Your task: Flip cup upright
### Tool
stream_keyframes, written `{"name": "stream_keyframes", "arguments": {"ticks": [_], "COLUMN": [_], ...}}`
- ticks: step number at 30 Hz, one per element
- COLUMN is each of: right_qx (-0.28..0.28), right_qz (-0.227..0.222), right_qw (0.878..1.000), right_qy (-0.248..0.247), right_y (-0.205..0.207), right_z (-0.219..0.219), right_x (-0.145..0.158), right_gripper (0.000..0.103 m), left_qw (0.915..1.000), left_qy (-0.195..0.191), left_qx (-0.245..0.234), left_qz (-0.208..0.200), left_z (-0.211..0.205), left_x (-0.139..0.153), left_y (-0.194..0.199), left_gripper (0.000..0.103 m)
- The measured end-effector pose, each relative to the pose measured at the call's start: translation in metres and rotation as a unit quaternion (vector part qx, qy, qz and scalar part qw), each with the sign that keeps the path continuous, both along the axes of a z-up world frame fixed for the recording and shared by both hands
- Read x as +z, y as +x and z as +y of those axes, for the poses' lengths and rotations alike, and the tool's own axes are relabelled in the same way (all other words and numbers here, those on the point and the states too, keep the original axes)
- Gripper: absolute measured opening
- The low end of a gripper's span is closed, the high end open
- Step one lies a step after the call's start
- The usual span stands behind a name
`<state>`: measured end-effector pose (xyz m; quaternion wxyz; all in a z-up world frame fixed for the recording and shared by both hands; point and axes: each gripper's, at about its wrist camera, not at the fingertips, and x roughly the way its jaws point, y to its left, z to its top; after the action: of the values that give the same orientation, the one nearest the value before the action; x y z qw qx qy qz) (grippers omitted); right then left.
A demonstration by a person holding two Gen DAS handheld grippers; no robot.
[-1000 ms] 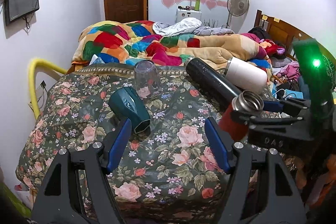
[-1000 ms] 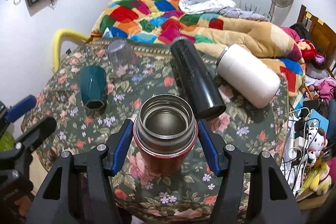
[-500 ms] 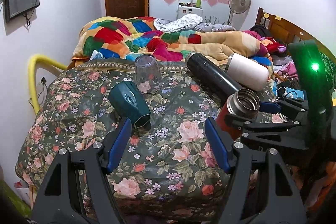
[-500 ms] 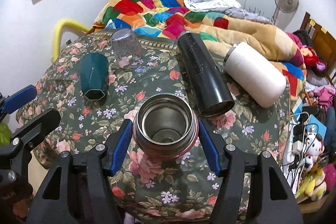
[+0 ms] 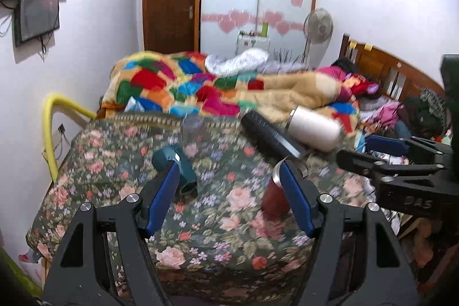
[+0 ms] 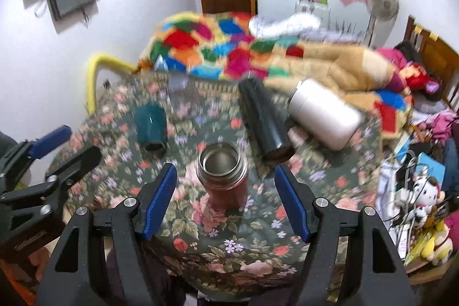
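Observation:
A red steel-rimmed cup stands upright on the floral tablecloth, mouth up. My right gripper is open and empty, just behind the cup, apart from it. In the left wrist view the red cup is partly hidden by a finger. My left gripper is open and empty near the table's front. A teal cup lies on its side at the left. A black flask and a white flask lie on their sides. A clear glass stands upside down at the back.
A bed with a colourful quilt lies behind the table. A yellow rail is at the left. Cables and soft toys crowd the right side. A fan stands at the back.
My right gripper has let go of the red cup, opened and pulled back; the cup now stands upright on the cloth. My left gripper has drawn back and tilted up.

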<state>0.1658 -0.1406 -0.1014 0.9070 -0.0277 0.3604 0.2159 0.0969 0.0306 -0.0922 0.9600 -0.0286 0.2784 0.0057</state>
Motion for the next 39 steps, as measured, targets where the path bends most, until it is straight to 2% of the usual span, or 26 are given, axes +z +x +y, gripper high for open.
{"name": "stream_keyframes", "arguments": {"ticks": [4,8,12,17,19,21,23,24,30,39], "right_qx": [-0.012,-0.032,-0.051,-0.076,-0.080,-0.084,-0.090,-0.095,-0.106,-0.105], "right_qz": [-0.071,-0.143,-0.209,-0.273,-0.281,-0.285,-0.285,-0.287,-0.280,-0.271], "right_qw": [0.997,0.987,0.972,0.954,0.951,0.950,0.949,0.948,0.950,0.952], "right_qy": [0.035,0.067,0.097,0.100,0.100,0.100,0.100,0.102,0.095,0.092], "right_y": [-0.037,-0.077,-0.114,-0.146,-0.151,-0.152,-0.153,-0.156,-0.161,-0.169], "right_z": [-0.026,-0.047,-0.063,-0.063,-0.063,-0.063,-0.063,-0.067,-0.074,-0.081], "right_x": [0.044,0.078,0.103,0.115,0.115,0.113,0.112,0.111,0.104,0.101], "right_gripper": [0.067,0.067,0.071,0.080,0.085,0.087,0.095,0.103,0.103,0.103], "left_qw": [0.9982,0.9925,0.9845,0.9765,0.9741,0.9726,0.9726,0.9731,0.9771,0.9777], "left_qy": [0.005,0.007,0.003,0.020,0.027,0.032,0.033,0.032,0.018,0.021], "left_qx": [-0.004,-0.006,-0.007,-0.003,0.004,0.009,0.012,0.014,0.019,0.017], "left_qz": [-0.060,-0.122,-0.175,-0.215,-0.225,-0.230,-0.230,-0.228,-0.211,-0.208], "left_z": [-0.014,-0.026,-0.037,-0.048,-0.052,-0.054,-0.055,-0.054,-0.049,-0.054], "left_x": [0.039,0.075,0.101,0.114,0.116,0.116,0.116,0.115,0.109,0.107], "left_y": [-0.030,-0.063,-0.097,-0.130,-0.140,-0.147,-0.150,-0.151,-0.149,-0.153], "left_gripper": [0.071,0.071,0.078,0.091,0.101,0.103,0.103,0.103,0.103,0.103]}}
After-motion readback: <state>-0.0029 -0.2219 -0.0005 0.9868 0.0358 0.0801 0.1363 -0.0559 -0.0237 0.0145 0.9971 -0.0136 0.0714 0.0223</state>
